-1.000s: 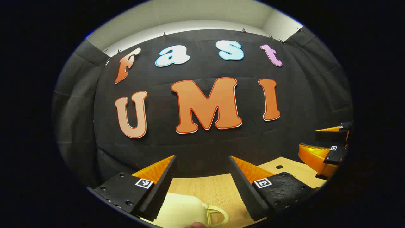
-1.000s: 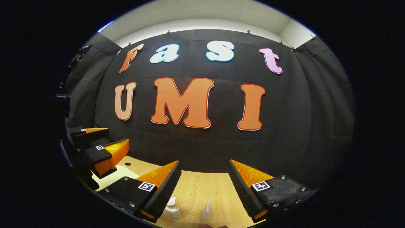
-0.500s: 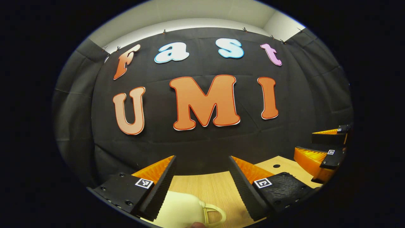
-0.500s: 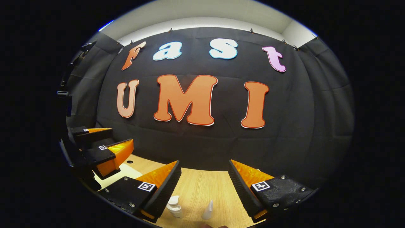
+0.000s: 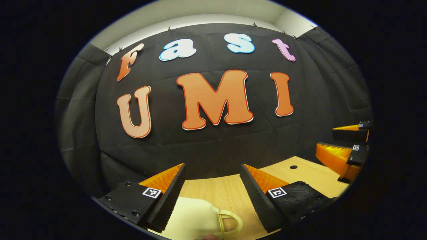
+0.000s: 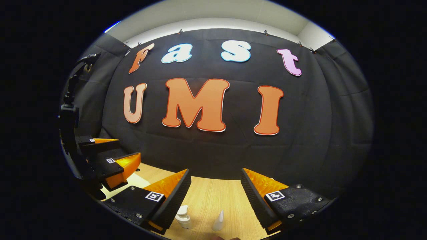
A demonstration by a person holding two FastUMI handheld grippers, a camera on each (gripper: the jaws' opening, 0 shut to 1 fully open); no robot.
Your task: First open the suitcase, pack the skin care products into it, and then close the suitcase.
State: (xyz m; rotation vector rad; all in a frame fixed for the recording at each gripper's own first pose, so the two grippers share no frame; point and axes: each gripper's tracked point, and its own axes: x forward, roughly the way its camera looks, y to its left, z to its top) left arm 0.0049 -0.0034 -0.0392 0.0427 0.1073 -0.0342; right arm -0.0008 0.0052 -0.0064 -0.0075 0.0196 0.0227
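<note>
Both grippers are wide open and empty. The small cream plastic suitcase with looped handle [image 5: 196, 218] lies right under the left gripper [image 5: 210, 173], handle pointing right, so that hand's nearer. The right gripper [image 6: 215, 178] hovers over the white pump bottle [image 6: 183, 216].

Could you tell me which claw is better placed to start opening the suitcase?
Probably the left claw: it hangs open right above the cream suitcase and its handle. The right claw hangs open over two small bottles instead.
</note>
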